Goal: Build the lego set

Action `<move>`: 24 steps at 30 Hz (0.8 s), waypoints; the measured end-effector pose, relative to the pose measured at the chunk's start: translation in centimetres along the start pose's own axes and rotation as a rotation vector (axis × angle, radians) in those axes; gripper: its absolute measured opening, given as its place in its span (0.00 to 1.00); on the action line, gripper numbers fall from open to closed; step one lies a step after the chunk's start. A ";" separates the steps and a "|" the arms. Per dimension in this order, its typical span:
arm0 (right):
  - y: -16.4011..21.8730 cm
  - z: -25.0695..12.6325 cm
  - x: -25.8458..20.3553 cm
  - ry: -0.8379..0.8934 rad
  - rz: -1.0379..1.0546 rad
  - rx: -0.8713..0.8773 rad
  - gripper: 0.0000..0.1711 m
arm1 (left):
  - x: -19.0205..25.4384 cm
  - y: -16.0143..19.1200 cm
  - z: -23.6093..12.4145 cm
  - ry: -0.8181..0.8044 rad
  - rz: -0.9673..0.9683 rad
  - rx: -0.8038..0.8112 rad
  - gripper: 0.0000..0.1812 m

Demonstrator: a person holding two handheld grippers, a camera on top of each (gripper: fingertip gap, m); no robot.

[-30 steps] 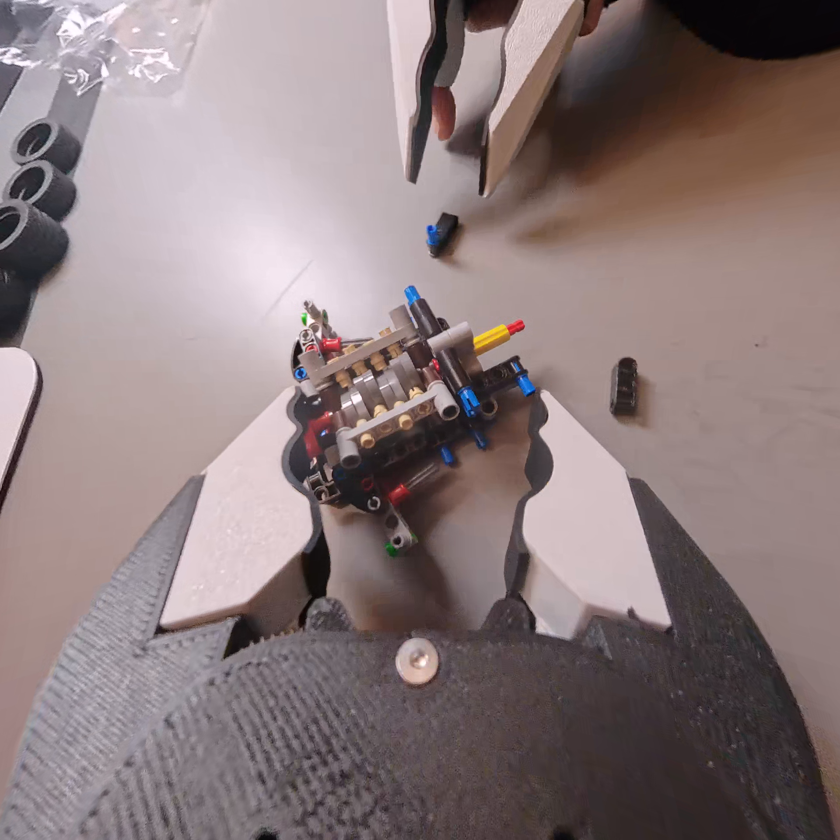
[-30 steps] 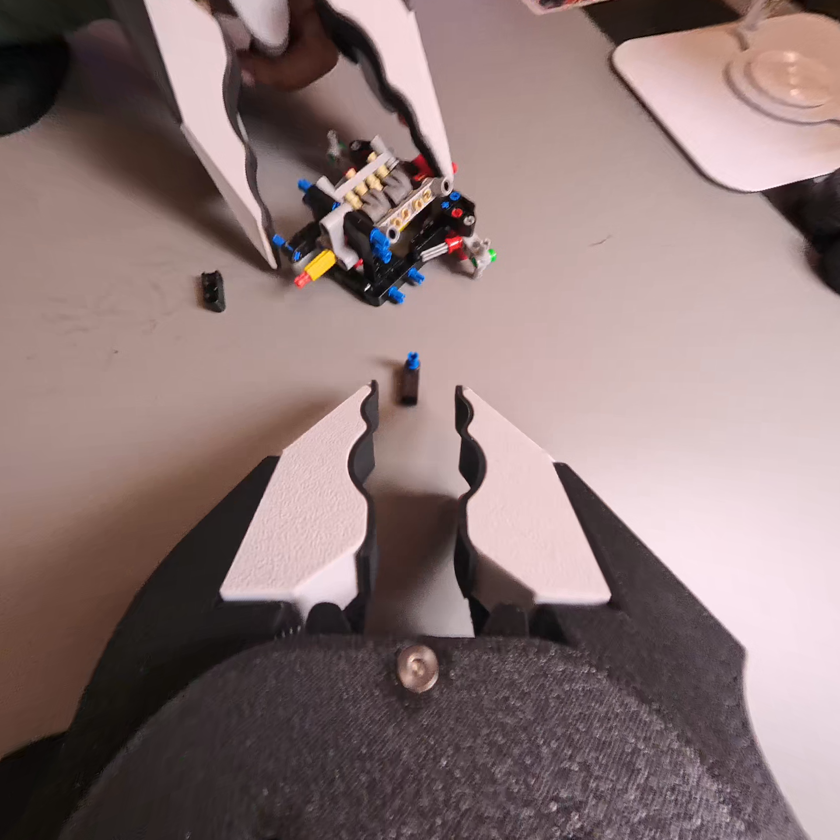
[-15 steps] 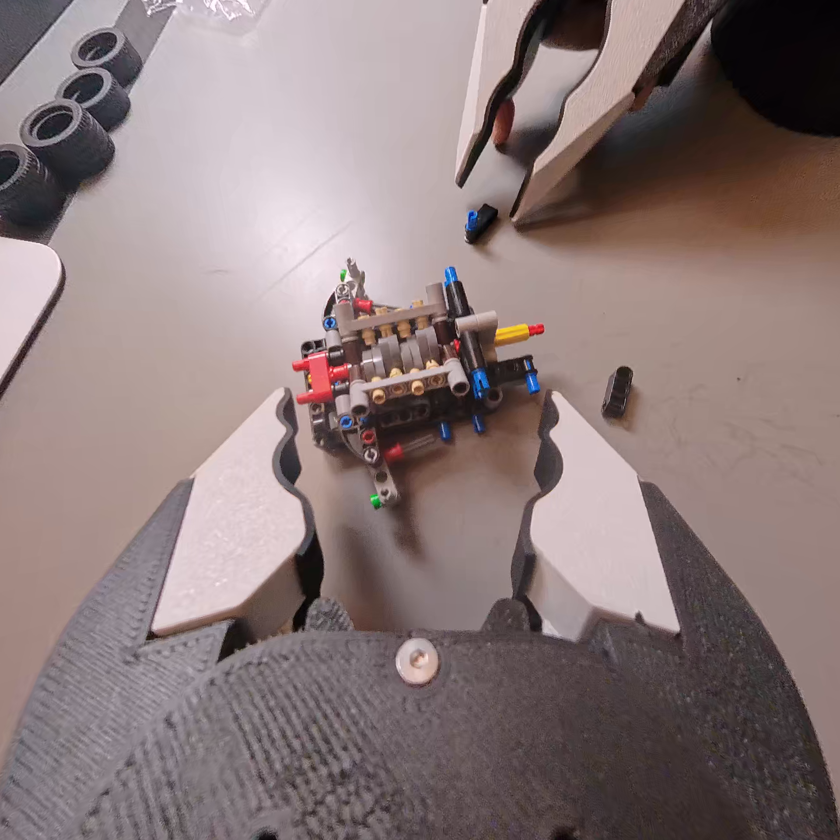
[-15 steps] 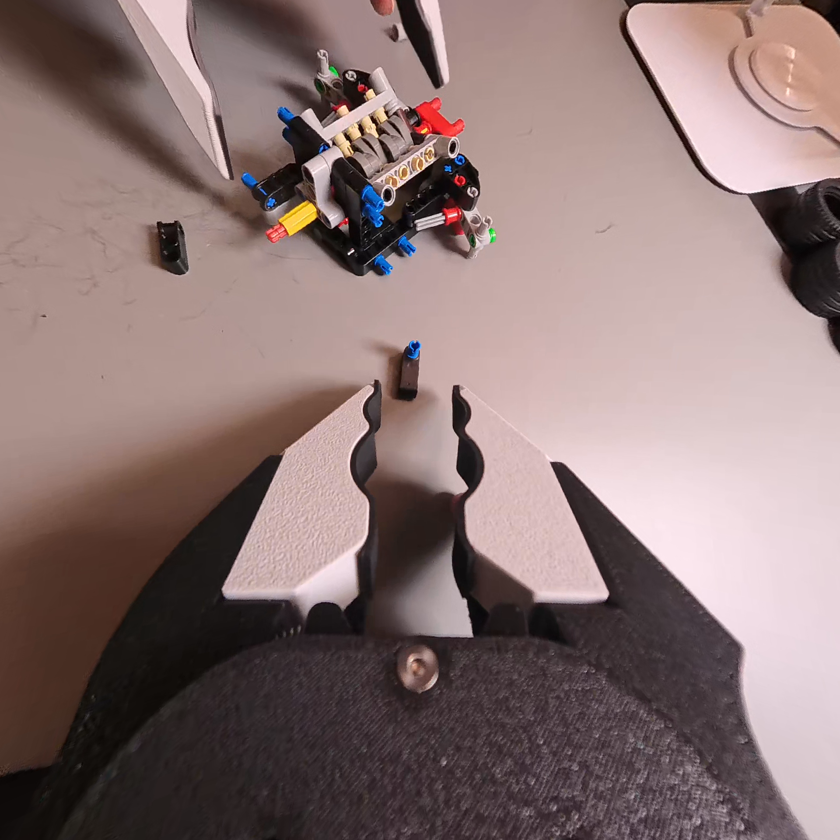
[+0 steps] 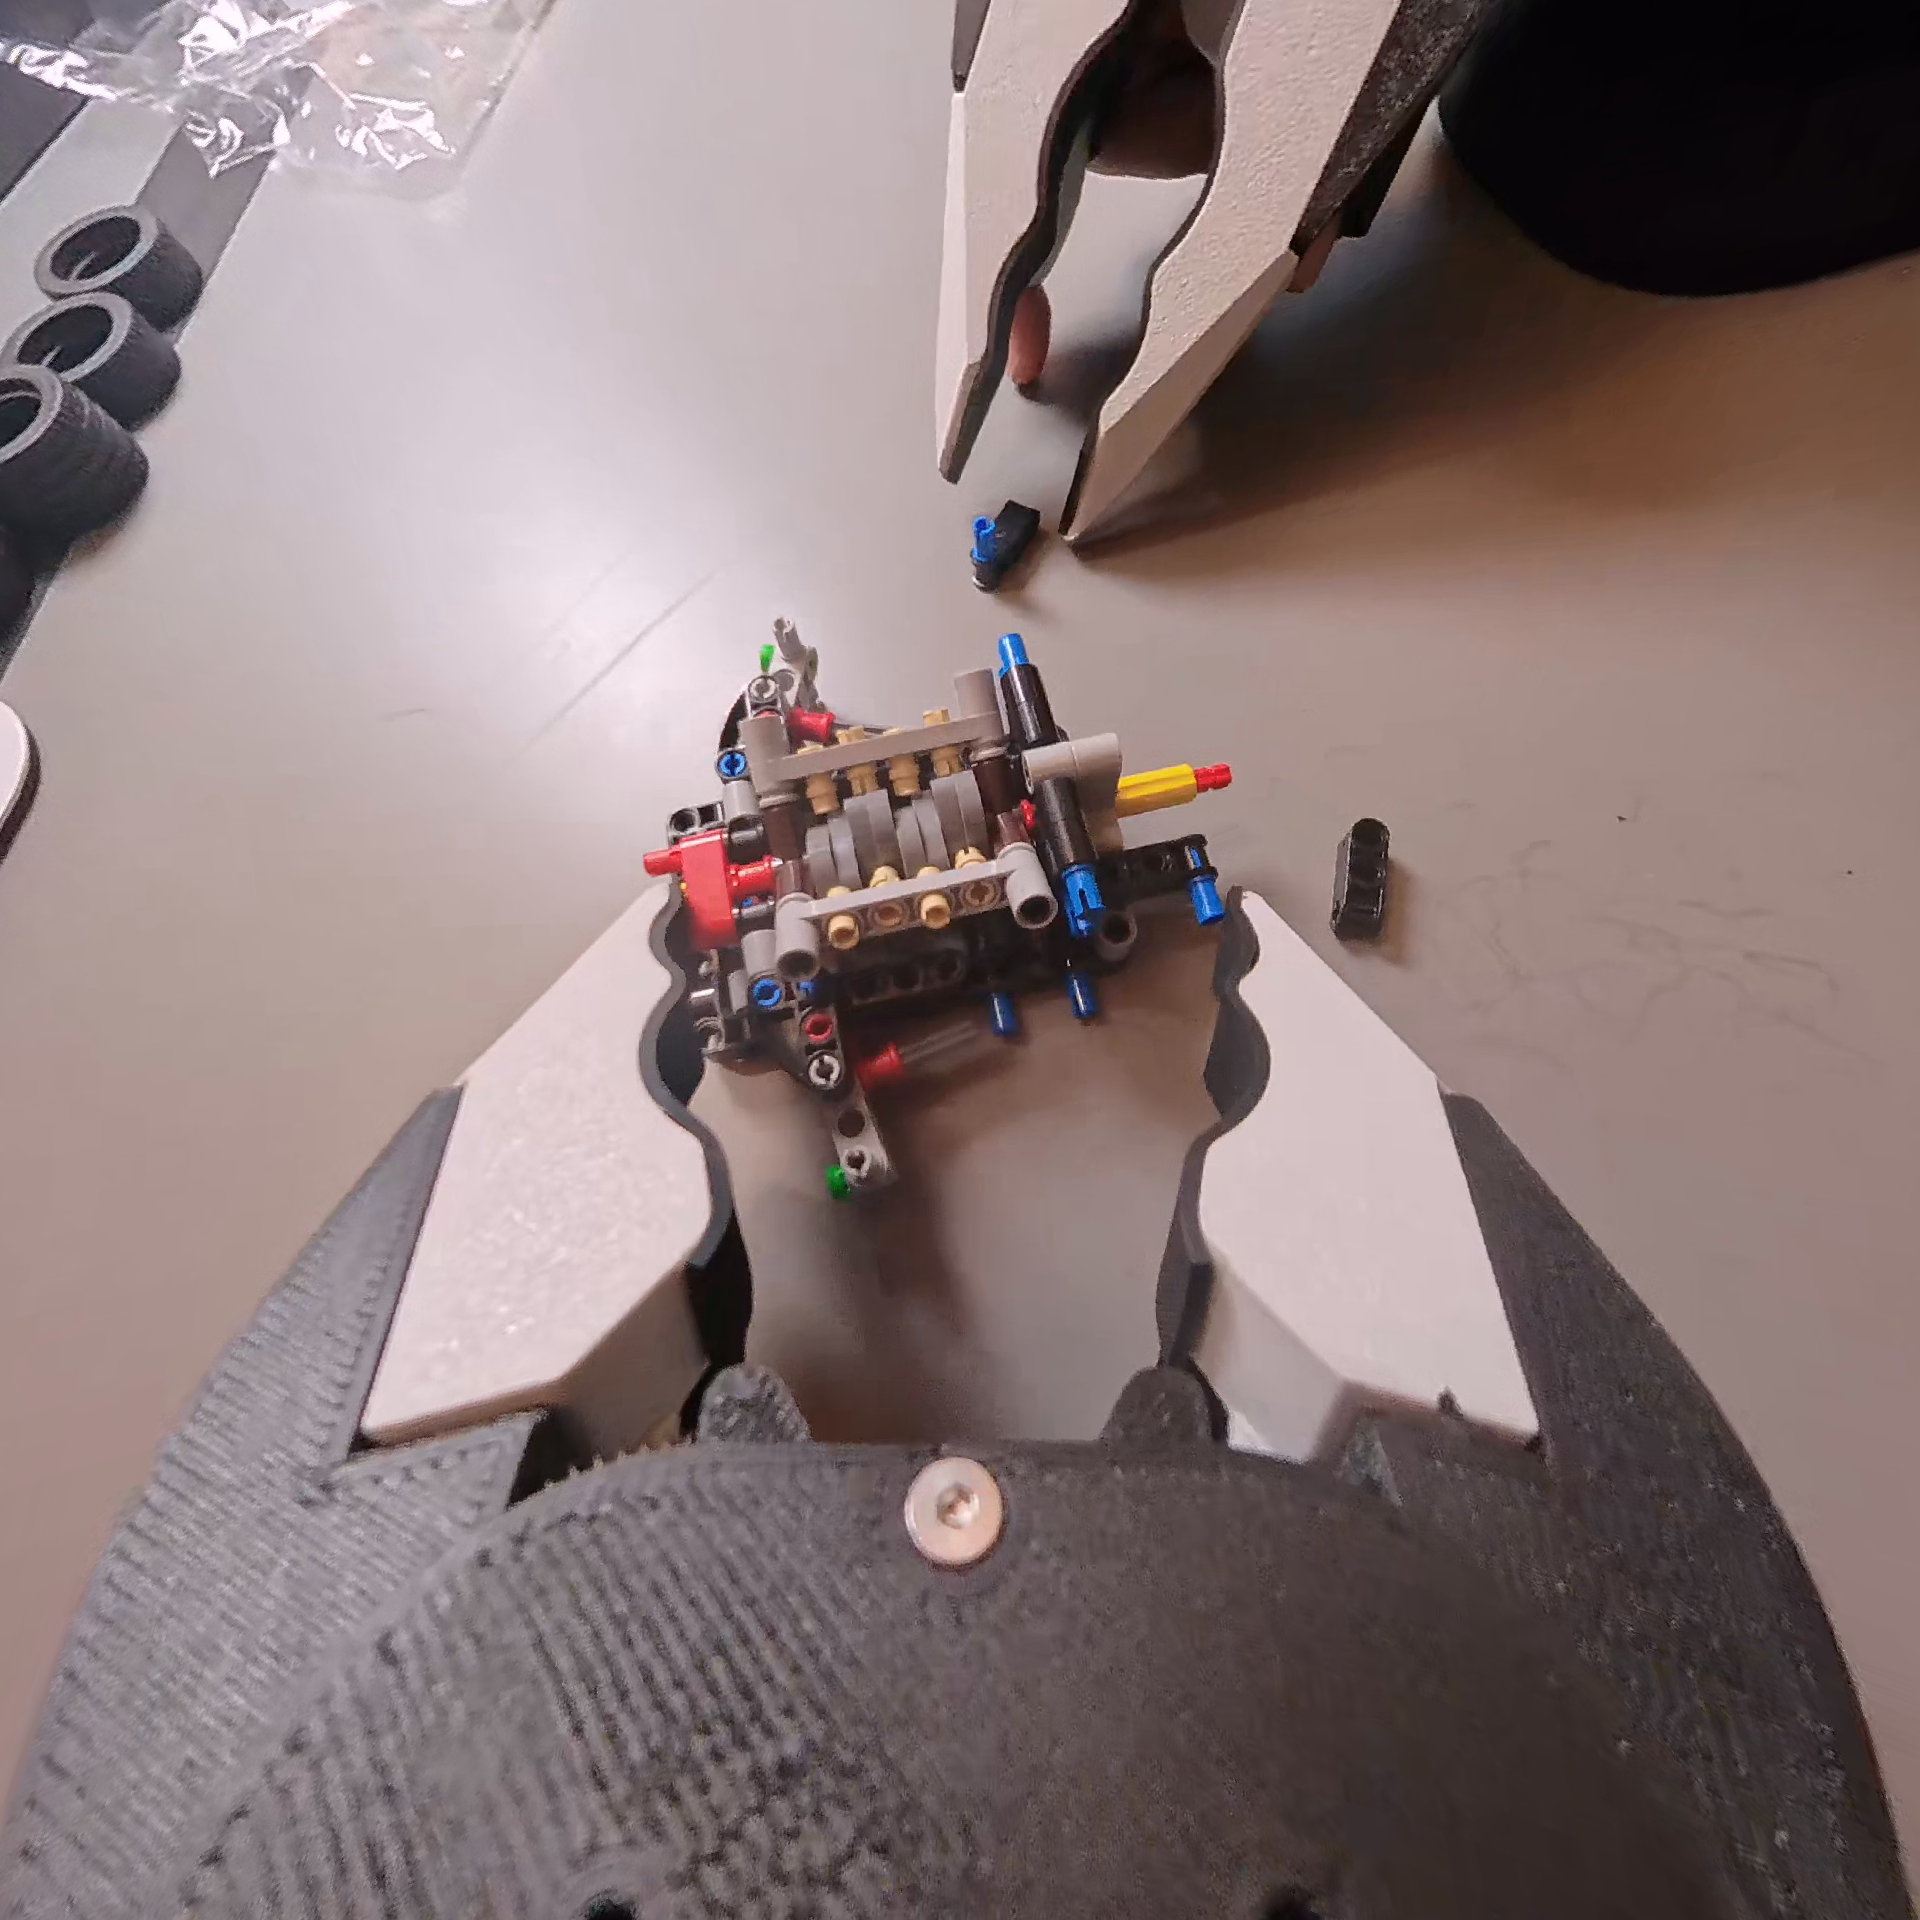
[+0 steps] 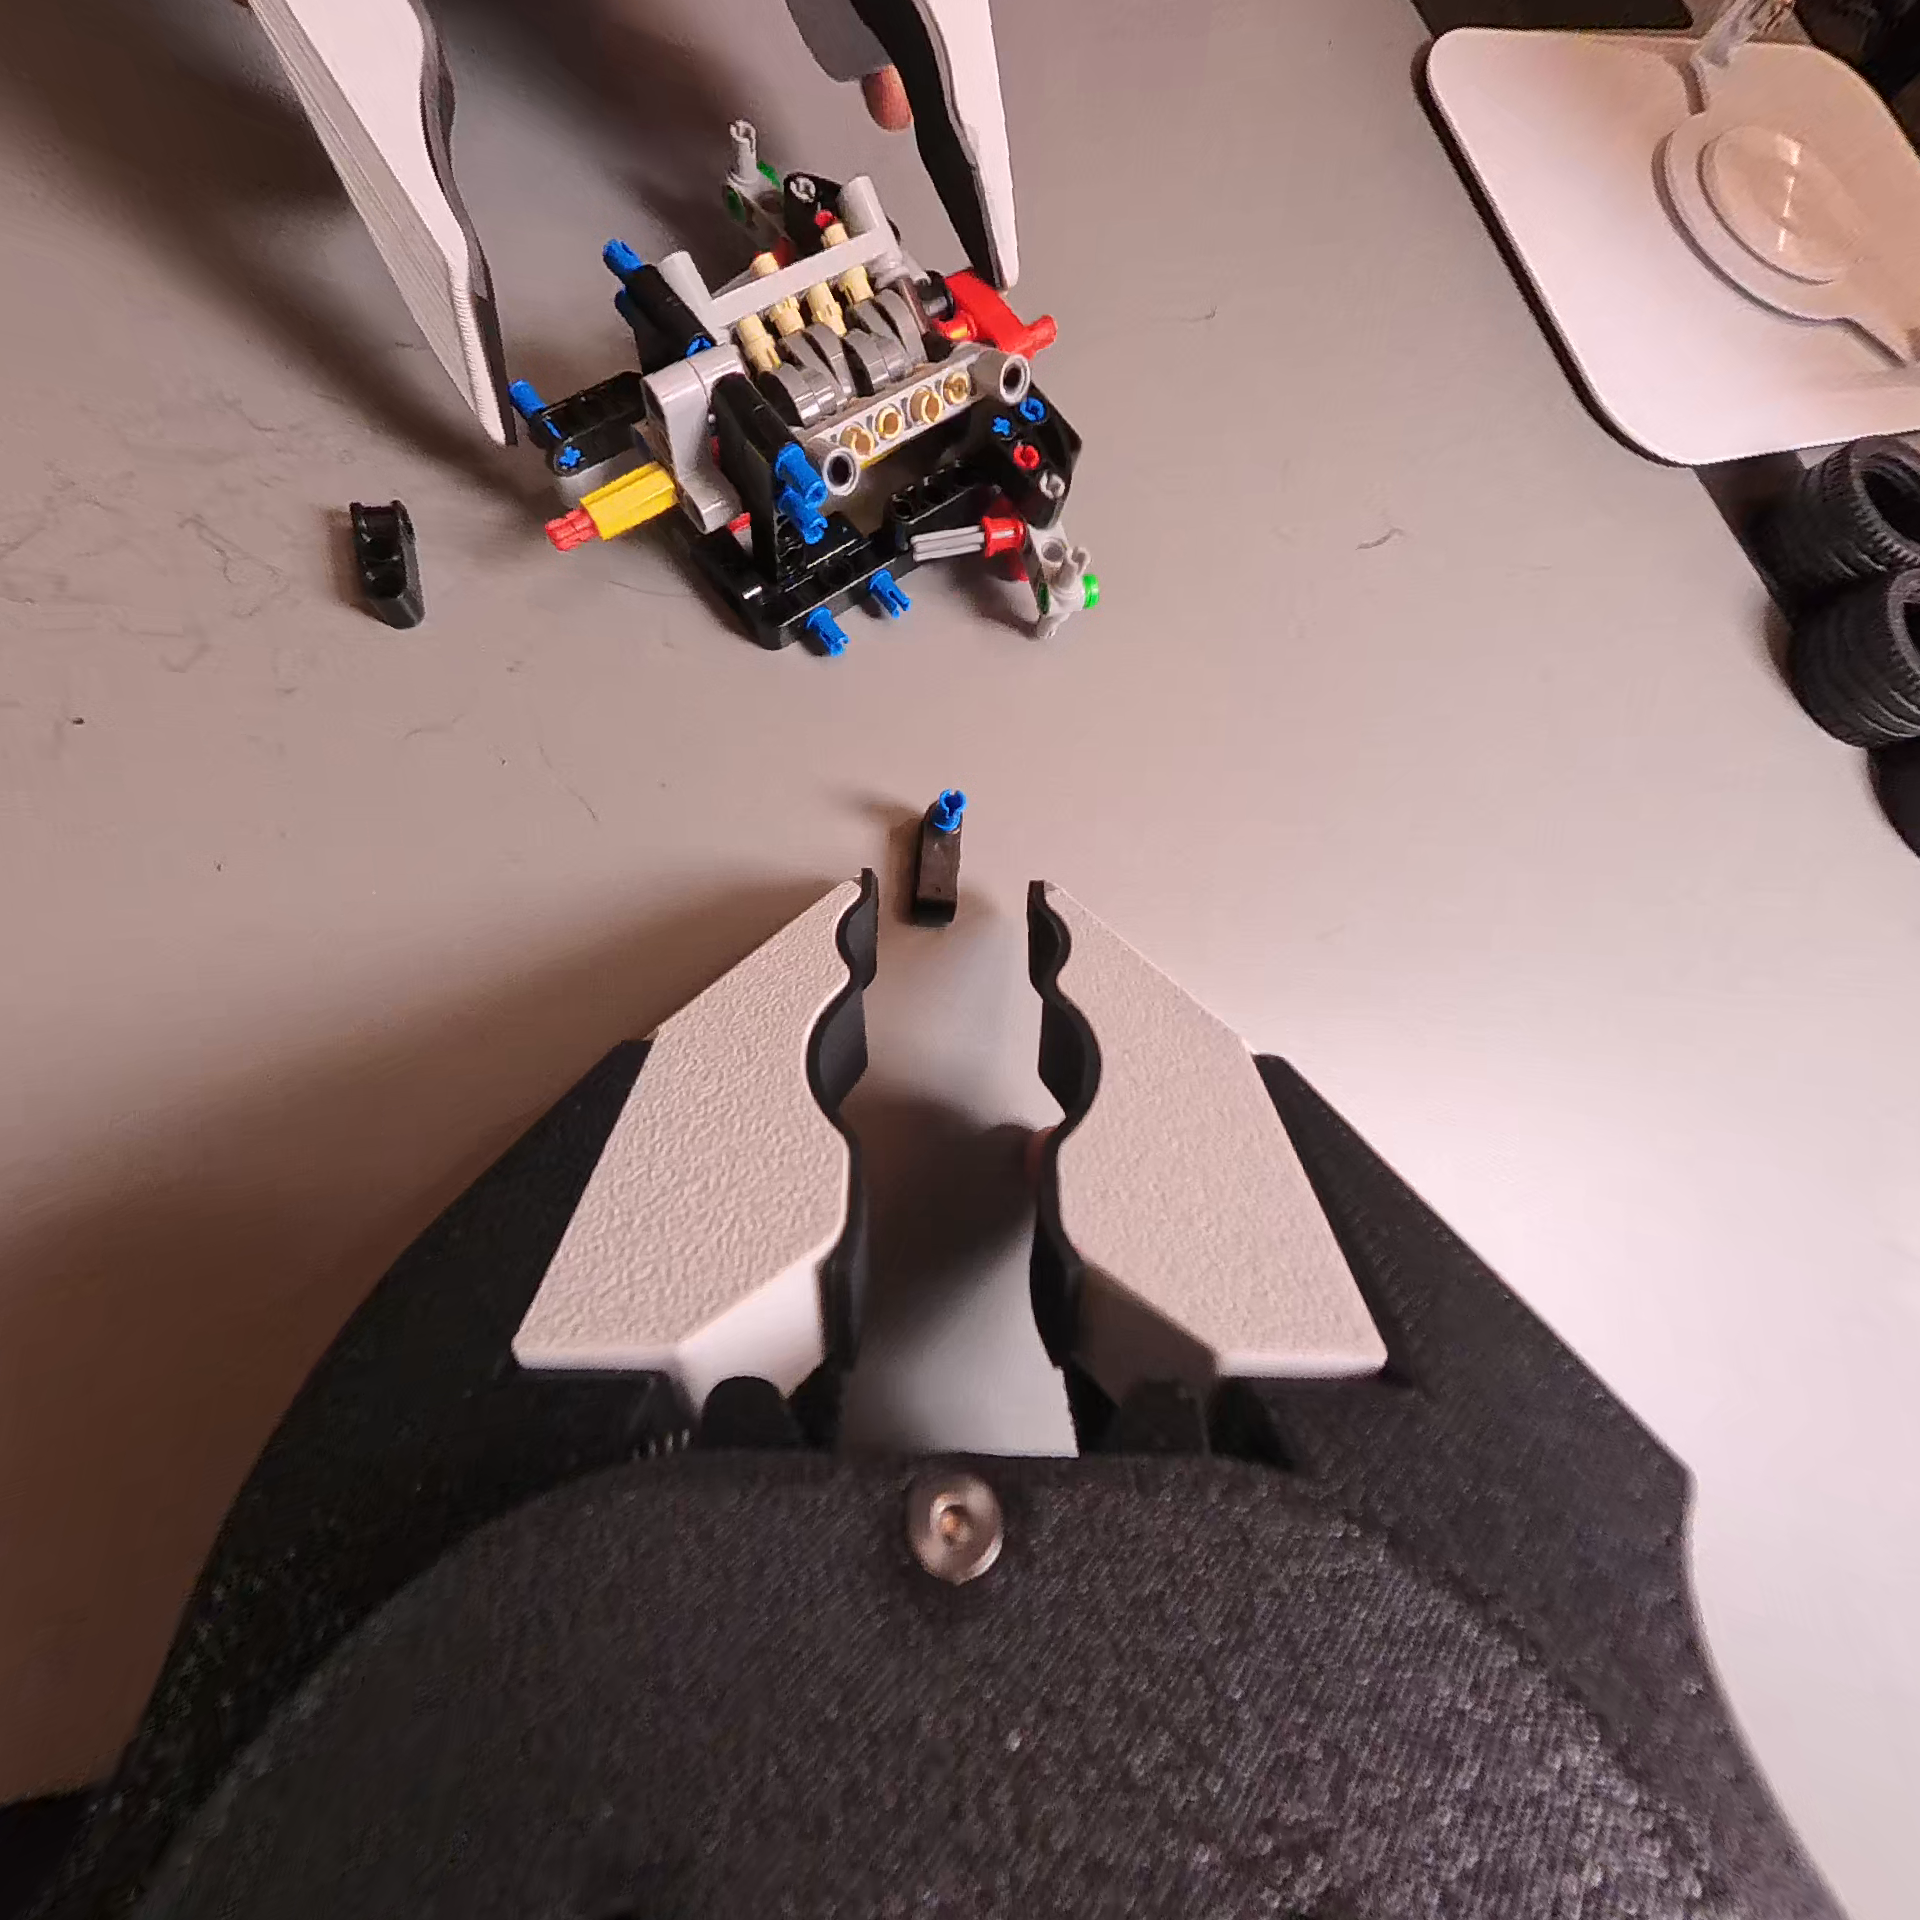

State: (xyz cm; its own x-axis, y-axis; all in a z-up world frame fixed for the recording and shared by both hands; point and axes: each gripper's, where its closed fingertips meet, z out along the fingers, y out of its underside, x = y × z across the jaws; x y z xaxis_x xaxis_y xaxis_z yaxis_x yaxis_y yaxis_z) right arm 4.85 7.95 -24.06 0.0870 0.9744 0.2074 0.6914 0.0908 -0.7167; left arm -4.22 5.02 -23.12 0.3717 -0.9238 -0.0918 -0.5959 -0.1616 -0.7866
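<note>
The part-built lego assembly (image 5: pixel 914 862) of grey, black, red, blue and yellow parts lies on the grey table; it also shows in the right wrist view (image 6: pixel 831 416). My left gripper (image 5: pixel 951 904) is open, with its tips on either side of the assembly. The left finger is close to the red piece (image 5: pixel 712 883). My right gripper (image 6: pixel 951 888) is open and low over the table. A small black piece with a blue pin (image 6: pixel 938 868) lies just ahead of its tips, and also shows in the left wrist view (image 5: pixel 1003 532).
A loose black connector (image 5: pixel 1361 878) lies beside the assembly, also in the right wrist view (image 6: pixel 384 561). Black tyres (image 5: pixel 73 343) and a crumpled plastic bag (image 5: pixel 260 83) sit at the far left. A white stand base (image 6: pixel 1662 229) is near the tyres (image 6: pixel 1860 520). One gripper's finger ends stand about 11 cm off the other's.
My left gripper drew back from the assembly, then came forward again so its tips flank it. My right gripper has stayed just behind the small black piece.
</note>
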 end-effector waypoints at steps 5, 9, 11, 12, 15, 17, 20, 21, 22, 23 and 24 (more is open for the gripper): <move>-0.2 0.5 0.0 0.040 -0.015 -0.034 0.11 | 0.1 0.0 0.0 0.072 0.056 0.012 0.55; -0.3 0.8 0.0 0.077 -0.066 -0.063 0.06 | -0.1 0.0 -0.3 0.069 0.050 0.028 0.55; -0.4 0.9 0.0 0.090 -0.091 -0.072 0.04 | -0.1 -0.1 -0.7 0.060 0.038 0.043 0.55; -0.4 0.9 -0.1 0.093 -0.095 -0.074 0.04 | -0.2 -0.3 -1.0 0.056 0.024 0.059 0.55; -0.5 0.9 -0.1 0.097 -0.082 -0.057 0.04 | -0.9 -1.3 -2.2 0.026 -0.061 0.132 0.49; -1.6 0.5 0.0 0.085 -0.016 0.020 0.04 | -1.3 -2.4 -3.1 0.014 -0.134 0.217 0.44; -4.7 -1.1 0.9 0.097 0.124 0.220 0.04 | -1.1 -5.1 -4.6 0.018 -0.226 0.388 0.32; -5.8 -1.8 1.3 0.102 0.168 0.295 0.04 | -1.0 -6.1 -5.0 0.026 -0.258 0.440 0.27; -6.7 -2.5 1.5 0.102 0.206 0.365 0.04 | -1.0 -6.9 -5.2 0.027 -0.300 0.480 0.22; -7.6 -3.1 1.6 0.101 0.232 0.430 0.04 | -0.9 -7.6 -5.3 0.038 -0.346 0.513 0.22; -8.3 -3.7 1.6 0.103 0.244 0.486 0.04 | -0.6 -8.3 -5.3 0.067 -0.391 0.550 0.21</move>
State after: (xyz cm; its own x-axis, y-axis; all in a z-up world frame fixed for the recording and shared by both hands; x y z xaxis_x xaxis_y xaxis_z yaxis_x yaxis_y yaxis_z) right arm 1.91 7.98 -15.33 0.2899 0.9561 0.0438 0.2340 -0.0264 -0.9719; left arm -3.29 5.02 -13.30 0.4308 -0.8558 0.2863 0.0284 -0.3042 -0.9522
